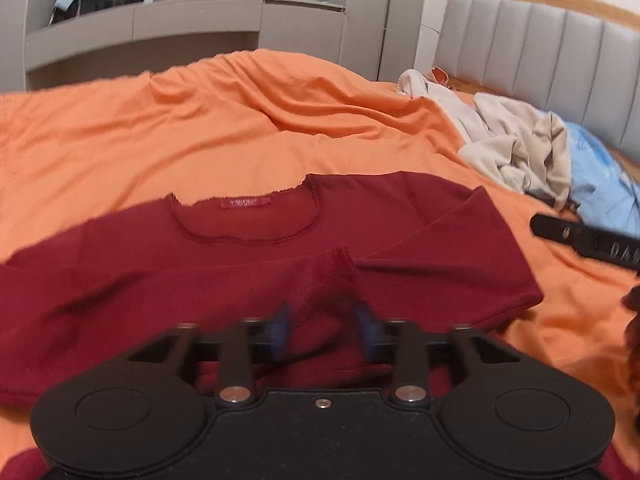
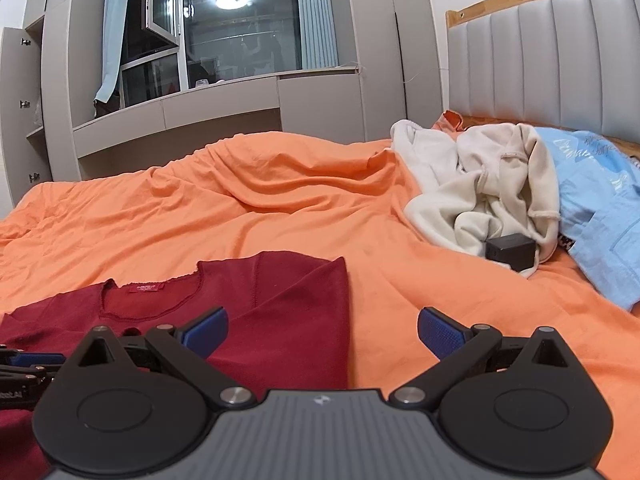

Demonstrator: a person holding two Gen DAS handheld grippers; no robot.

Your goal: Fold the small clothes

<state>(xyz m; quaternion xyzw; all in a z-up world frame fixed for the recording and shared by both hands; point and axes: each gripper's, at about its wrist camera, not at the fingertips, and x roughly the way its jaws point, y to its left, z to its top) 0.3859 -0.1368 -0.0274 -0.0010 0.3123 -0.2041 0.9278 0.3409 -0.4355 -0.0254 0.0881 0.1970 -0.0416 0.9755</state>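
A dark red long-sleeved top [image 1: 248, 248] lies flat on the orange bed cover [image 1: 160, 128], neckline and red label facing up, both sleeves folded across the chest. My left gripper [image 1: 324, 330] hovers low over the left sleeve cuff [image 1: 334, 272]; its blue pads stand apart with cloth between them, and the picture is blurred there. My right gripper [image 2: 322, 334] is open and empty over the top's right edge [image 2: 316, 320] and the bed cover [image 2: 240, 216]. The right gripper's finger shows at the left view's right edge [image 1: 588, 240].
A pile of cream clothes [image 2: 480, 184] and a light blue garment [image 2: 600, 208] lie at the head of the bed, with a small black box [image 2: 512, 256] against them. A grey padded headboard [image 2: 540, 60] stands right; grey cabinets and a window [image 2: 224, 32] behind.
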